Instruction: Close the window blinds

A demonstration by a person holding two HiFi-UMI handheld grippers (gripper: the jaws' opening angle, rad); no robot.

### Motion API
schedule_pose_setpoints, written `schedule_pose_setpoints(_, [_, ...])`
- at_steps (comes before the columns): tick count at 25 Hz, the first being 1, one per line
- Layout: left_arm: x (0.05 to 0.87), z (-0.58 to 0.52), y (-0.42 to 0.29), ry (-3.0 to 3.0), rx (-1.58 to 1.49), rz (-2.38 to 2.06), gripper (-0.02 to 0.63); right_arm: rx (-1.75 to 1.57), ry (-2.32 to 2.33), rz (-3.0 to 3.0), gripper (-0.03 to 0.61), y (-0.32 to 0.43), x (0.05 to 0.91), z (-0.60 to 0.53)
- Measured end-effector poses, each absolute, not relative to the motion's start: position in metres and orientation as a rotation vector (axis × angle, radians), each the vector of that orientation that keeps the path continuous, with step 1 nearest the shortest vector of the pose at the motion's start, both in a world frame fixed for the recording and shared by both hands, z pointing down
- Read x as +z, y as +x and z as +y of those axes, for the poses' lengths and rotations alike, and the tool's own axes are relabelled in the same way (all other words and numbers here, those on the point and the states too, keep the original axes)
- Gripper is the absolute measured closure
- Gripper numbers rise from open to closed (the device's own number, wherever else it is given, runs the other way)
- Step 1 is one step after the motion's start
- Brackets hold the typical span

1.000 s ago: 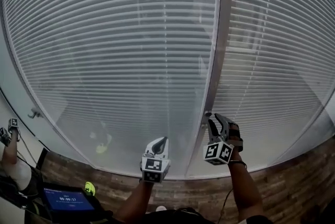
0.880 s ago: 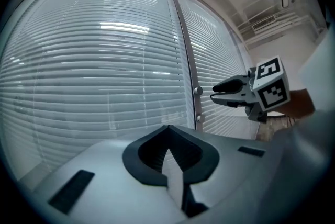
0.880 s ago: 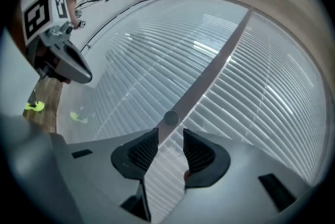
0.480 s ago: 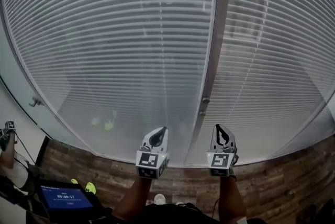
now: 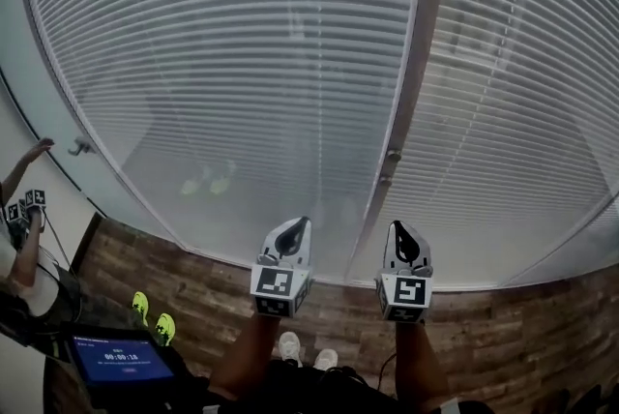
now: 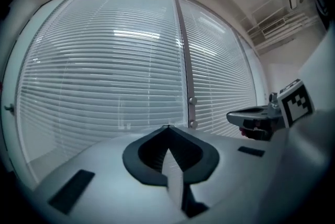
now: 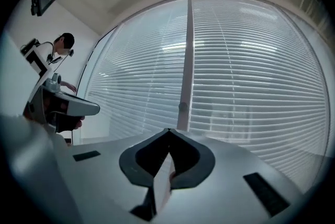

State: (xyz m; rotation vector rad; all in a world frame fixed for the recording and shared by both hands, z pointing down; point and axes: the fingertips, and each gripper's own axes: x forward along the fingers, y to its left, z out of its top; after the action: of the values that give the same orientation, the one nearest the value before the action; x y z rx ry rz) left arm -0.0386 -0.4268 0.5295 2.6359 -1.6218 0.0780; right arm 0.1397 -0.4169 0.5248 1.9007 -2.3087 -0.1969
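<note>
- The right gripper had come away from the small knob on the post between the two panes. A second earlier it had been raised there with its jaws spread about that knob. Now it sat lower, level with the left gripper and well short of the glass.
- Its jaws had just been closing and met tip to tip with nothing between them. Its own view showed only the joined tips and the window beyond.
- The left gripper was likewise pinched together and empty. It had kept much the same place beside the right one.
- The blinds filled both panes from the window's top edge to its bottom edge. The slats lay close, with only dim shapes showing in the glass. No plain difference in slat tilt from a second earlier could be made out.
- Letting go of the knob and backing off suggested the turning step was finished and the task near its end. Whether the slats were fully shut could not be settled.
- A blue screen by the lower left corner of the head view showed a line of digits like a running timer, too small to read surely.
- The marker cubes carried only black-and-white square patterns. No brand or label was legible.
</note>
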Motion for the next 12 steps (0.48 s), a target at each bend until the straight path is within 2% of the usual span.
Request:
schedule_pose_setpoints(7, [0.545,-0.425,-0.045,2.519,-0.028,-1.512,0.620,-0.106,1.958,-2.327,0.575,0.138,0.526,-0.414])
schedule_pose_setpoints(12, [0.554,-0.416,-0.052,2.551,0.047,-1.524,0.621,-0.083,1.948,-2.333,0.575,0.131,0.527,-0.396])
